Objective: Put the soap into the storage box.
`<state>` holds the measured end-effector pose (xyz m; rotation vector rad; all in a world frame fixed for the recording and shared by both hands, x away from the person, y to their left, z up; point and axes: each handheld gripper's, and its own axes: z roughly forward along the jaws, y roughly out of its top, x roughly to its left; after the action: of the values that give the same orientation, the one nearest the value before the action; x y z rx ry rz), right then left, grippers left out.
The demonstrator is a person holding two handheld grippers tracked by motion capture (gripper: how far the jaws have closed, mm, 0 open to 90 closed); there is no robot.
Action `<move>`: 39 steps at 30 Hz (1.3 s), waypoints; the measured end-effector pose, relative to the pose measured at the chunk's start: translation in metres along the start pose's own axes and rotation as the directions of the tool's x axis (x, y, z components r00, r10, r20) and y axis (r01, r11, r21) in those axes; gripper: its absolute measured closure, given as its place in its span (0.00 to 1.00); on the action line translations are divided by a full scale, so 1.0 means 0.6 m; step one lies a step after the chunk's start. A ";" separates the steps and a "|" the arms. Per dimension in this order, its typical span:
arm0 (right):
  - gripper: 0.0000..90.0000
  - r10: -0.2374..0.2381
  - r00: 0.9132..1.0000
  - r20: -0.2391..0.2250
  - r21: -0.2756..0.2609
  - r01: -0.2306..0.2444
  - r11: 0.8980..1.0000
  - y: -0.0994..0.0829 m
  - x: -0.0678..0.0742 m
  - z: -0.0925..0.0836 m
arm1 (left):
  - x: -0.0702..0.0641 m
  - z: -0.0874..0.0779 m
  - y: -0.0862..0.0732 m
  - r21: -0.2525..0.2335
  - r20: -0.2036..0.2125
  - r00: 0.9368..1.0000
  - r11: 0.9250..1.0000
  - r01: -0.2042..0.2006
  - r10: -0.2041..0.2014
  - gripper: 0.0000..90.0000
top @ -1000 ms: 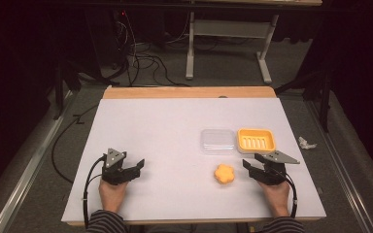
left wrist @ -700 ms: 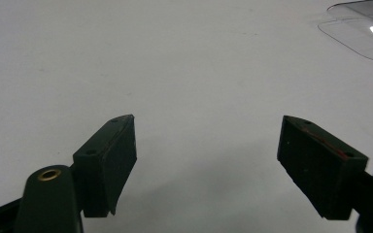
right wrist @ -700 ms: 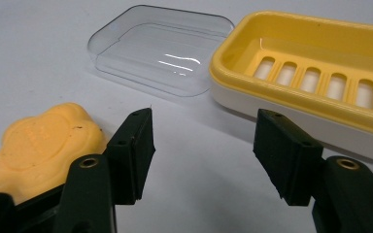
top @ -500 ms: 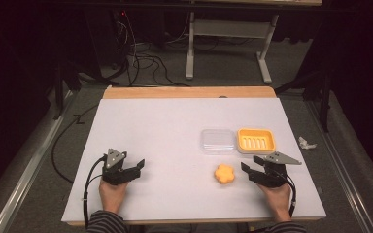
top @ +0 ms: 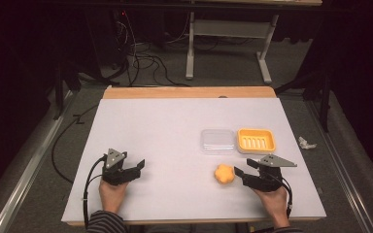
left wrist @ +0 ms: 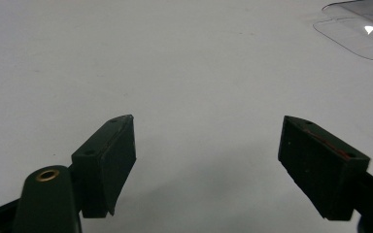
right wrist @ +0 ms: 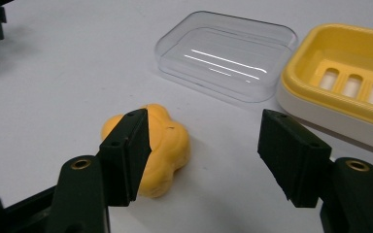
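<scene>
On table (top: 165, 145): one orange soap (top: 224, 174), one clear lid (top: 217, 141), one yellow dish (top: 256, 140).

Both grippers are black. The left gripper (top: 138, 166), at the lower left of the high view, carries a grey three-cornered plate on top and trails a black cable in a loop. The right gripper (top: 242, 173), at the lower right, has the same plate and cable. The left sleeve (top: 105, 222) is striped. Up close, the jaws are blocky wedges with brass-ringed screw holes.
</scene>
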<state>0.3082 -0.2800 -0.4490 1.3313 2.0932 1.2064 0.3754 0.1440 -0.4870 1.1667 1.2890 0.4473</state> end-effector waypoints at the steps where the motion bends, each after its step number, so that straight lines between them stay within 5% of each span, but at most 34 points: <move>1: 0.39 -0.022 1.000 0.000 0.001 0.022 1.000 0.002 0.008 -0.002 | 0.001 0.000 0.000 0.003 -0.002 1.000 1.000 -0.002 0.002 0.24; 22: 0.24 -0.080 0.996 -0.030 0.131 0.084 0.988 0.011 0.052 0.036 | 0.002 0.001 0.000 0.003 -0.009 1.000 1.000 -0.002 0.002 0.24; 29: 0.20 -0.111 0.994 -0.015 0.213 0.111 0.971 0.018 0.065 0.060 | 0.002 0.000 0.001 0.002 -0.009 1.000 1.000 -0.001 0.001 0.24; 39: 0.20 -0.165 0.986 0.017 0.330 0.151 0.932 0.022 0.077 0.091 | 0.002 0.000 0.001 0.003 -0.011 1.000 1.000 -0.002 0.002 0.24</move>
<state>0.3308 -0.2125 -0.4632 1.2769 2.3930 0.7781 0.3761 0.1451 -0.4873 1.1694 1.2981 0.4542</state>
